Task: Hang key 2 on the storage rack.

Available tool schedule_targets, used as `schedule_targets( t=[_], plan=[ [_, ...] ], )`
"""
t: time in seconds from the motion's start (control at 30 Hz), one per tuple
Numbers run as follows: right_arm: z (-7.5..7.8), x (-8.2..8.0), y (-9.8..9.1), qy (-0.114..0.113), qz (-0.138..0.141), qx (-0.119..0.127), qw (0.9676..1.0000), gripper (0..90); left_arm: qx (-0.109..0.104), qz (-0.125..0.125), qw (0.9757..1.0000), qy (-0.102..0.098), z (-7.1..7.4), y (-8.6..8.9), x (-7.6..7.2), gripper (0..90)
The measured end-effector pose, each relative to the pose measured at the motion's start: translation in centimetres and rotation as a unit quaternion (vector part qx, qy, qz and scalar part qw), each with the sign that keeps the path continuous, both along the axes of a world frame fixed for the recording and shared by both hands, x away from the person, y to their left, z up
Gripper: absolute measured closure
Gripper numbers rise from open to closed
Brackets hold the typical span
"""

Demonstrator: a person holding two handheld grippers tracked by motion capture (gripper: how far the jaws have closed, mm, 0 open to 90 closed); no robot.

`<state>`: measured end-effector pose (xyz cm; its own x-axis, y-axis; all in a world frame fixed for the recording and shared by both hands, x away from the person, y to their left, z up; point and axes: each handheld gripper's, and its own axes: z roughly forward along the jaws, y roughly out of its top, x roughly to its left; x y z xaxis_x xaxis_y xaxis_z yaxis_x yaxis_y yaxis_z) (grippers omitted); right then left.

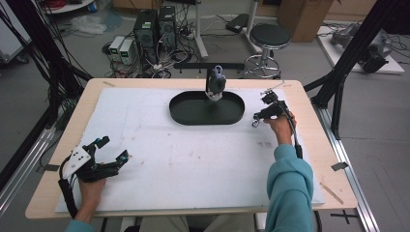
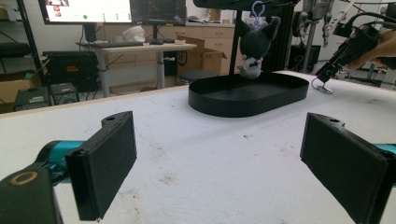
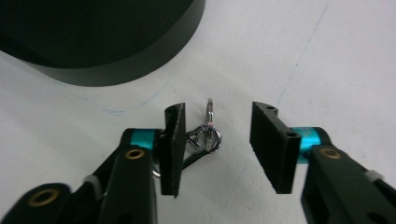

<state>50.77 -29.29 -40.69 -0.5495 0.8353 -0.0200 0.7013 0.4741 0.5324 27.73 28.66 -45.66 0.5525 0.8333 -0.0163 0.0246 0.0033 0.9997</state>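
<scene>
A black oval tray (image 1: 178,110) (image 2: 211,104) lies at the back middle of the white mat. Over it a dark plush toy (image 1: 215,83) (image 2: 254,44) hangs by a purple loop from a black stand. A small metal key-ring clasp (image 3: 208,134) (image 1: 255,123) (image 2: 322,87) rests on the mat just right of the tray. My right gripper (image 3: 217,116) (image 1: 257,117) is open around it, with the clasp close against one pad (image 3: 172,140). My left gripper (image 1: 113,148) (image 2: 215,140) is open and holds nothing, low over the mat near the front left.
The white mat (image 1: 193,164) covers most of a wooden table (image 1: 309,104). A black frame post (image 1: 348,53) rises at the right. Behind the table stand a stool (image 1: 269,38) and computers with cables (image 1: 154,34) on the floor.
</scene>
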Motion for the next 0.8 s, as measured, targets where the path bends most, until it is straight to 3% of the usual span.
schedule_targets(
  t=[0.17,0.8],
  plan=[
    [-0.02,-0.05,0.32,-0.001,0.009,-0.012,0.9999,65.7,0.0,0.0,1.0,0.0,0.0,0.0,0.0,10.9],
    [-0.24,0.03,0.42,0.01,0.011,-0.021,0.9997,79.3,-0.001,0.0,1.0,0.0,0.0,0.0,0.0,11.0]
  ],
)
